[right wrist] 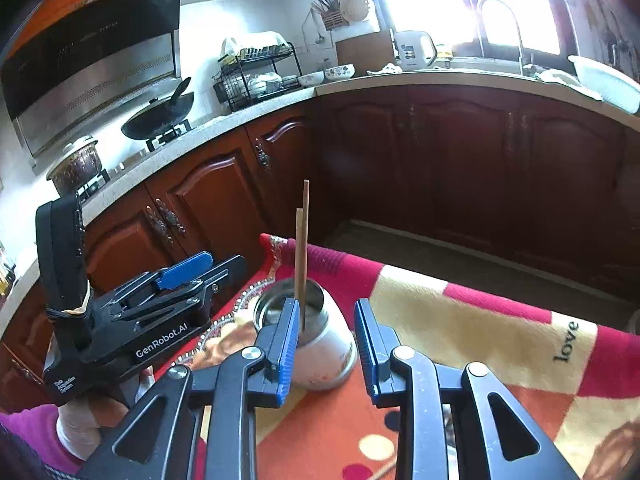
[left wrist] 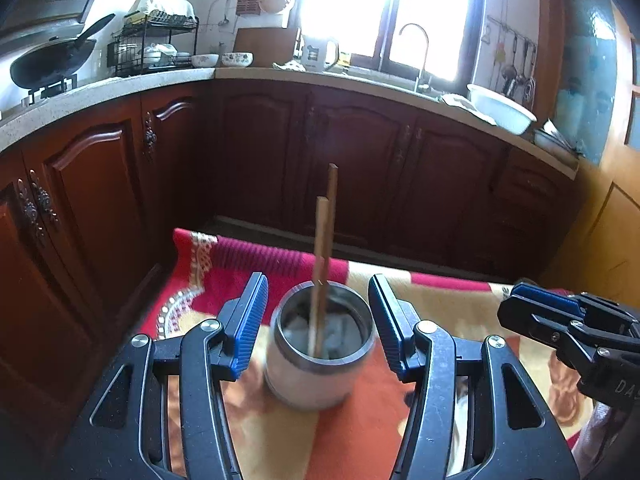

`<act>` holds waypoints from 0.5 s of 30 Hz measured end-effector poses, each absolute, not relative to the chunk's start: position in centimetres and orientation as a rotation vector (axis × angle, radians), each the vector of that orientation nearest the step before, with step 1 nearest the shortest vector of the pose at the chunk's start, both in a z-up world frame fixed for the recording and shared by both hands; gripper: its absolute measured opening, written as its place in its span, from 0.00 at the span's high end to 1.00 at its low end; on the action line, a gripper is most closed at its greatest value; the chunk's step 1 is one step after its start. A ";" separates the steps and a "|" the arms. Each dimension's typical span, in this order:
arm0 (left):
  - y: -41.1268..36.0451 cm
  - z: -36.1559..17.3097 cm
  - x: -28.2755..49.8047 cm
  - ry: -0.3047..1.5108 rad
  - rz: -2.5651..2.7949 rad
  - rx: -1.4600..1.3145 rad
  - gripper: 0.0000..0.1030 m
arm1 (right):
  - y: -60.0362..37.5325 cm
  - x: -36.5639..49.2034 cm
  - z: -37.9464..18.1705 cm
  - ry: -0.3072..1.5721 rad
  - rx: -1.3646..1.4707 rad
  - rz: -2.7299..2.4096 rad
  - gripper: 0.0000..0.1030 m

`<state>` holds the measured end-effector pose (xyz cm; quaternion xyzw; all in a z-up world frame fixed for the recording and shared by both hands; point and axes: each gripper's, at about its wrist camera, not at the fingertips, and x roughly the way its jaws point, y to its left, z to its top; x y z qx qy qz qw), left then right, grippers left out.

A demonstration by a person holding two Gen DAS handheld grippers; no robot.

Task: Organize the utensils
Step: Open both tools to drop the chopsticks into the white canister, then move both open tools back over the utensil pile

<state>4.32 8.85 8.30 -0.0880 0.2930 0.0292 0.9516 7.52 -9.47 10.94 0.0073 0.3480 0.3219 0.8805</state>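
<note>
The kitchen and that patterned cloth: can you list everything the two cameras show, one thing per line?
Cup: one, white with a metal rim, standing on the cloth between the left gripper's fingers.
Chopsticks: two, brown, upright in the cup.
Cloth: one, red, orange and cream, under the cup.
Wok: one, black, on the stove.
Pot: one, dark with a lid, on the near burner.
Dish rack: one, black, on the counter.
Bowls: two, patterned white, beside the rack.
Kettle: one, white, by the window.
Basin: one, white, by the faucet.
Left gripper: black, blue pads, open.
Right gripper: same, open.
</note>
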 end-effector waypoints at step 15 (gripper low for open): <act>2.4 7.6 1.6 0.673 -0.094 -0.217 0.46 | -15.8 3.0 9.2 0.748 -0.021 0.509 0.59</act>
